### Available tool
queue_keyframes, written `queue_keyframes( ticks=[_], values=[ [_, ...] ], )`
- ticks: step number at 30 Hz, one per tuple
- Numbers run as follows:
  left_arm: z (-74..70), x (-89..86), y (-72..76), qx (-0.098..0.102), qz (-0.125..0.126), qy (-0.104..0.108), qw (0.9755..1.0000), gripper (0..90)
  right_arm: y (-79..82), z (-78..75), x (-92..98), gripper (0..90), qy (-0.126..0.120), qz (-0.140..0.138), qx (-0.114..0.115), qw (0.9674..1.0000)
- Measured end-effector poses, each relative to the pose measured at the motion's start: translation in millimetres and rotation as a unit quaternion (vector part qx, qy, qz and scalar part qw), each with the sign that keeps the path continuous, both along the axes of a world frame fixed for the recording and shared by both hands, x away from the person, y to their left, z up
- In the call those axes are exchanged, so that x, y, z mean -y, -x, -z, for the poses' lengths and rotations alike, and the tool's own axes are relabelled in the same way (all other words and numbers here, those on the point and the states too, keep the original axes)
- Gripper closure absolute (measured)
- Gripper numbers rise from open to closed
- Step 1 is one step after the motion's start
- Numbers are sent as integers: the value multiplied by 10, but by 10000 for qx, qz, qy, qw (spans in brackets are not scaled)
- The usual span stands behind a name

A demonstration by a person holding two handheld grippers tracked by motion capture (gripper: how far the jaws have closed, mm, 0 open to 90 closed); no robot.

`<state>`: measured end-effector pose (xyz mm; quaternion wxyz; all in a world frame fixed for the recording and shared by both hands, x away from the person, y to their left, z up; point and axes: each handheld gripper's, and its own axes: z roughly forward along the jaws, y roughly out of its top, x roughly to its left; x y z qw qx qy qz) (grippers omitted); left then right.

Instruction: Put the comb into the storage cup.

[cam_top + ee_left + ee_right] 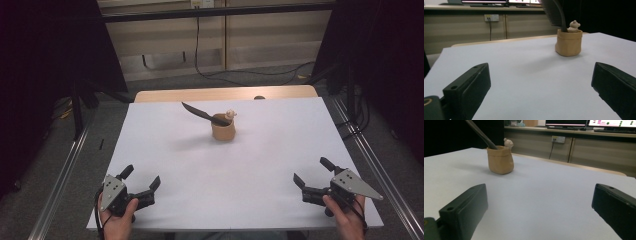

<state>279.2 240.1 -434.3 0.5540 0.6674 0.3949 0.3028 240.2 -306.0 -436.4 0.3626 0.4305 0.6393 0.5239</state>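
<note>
Both grippers rest spread wide and hold nothing: the left gripper (141,178) at seven o'clock on the white table (250,165), the right gripper (311,172) at five. Toward twelve stands a tan pouch (223,130) holding a dark comb (202,114) and a small bear figure (230,115).

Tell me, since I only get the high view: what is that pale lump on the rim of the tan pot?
Observer: The left gripper view shows a small bear-like figure peeking out of the pot.
Operator: And the dark stick leaning out of it?
Observer: Seen close in the left gripper view, its wide end has fine ridges, like a comb's teeth.
Operator: What lies beyond the table?
Observer: The right gripper view shows lit monitors on a counter.
</note>
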Motion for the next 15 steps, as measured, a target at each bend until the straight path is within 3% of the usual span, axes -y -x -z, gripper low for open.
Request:
queue_keyframes(
  ticks=[2,6,10,12,13,15],
  values=[
    [16,5,7,23,16,-61,10000,25,4,-6,-3,3,6,20,35,10000],
    [26,0,-27,4,-44,17,10000,25,-4,19,-10,3,25,-22,-37,10000],
    [4,7,-18,-1,77,75,9999,25,-14,31,-23,4,15,-36,-88,10000],
    [-16,-11,-18,126,7,78,9999,25,-16,32,-28,3,3,-32,-89,10000],
    [-20,-23,-22,118,-8,144,9998,24,-15,32,-28,3,15,-32,-89,10000],
    [-20,-46,-38,106,-66,74,9999,25,-14,31,-29,3,19,-24,-85,10000]
  ],
)
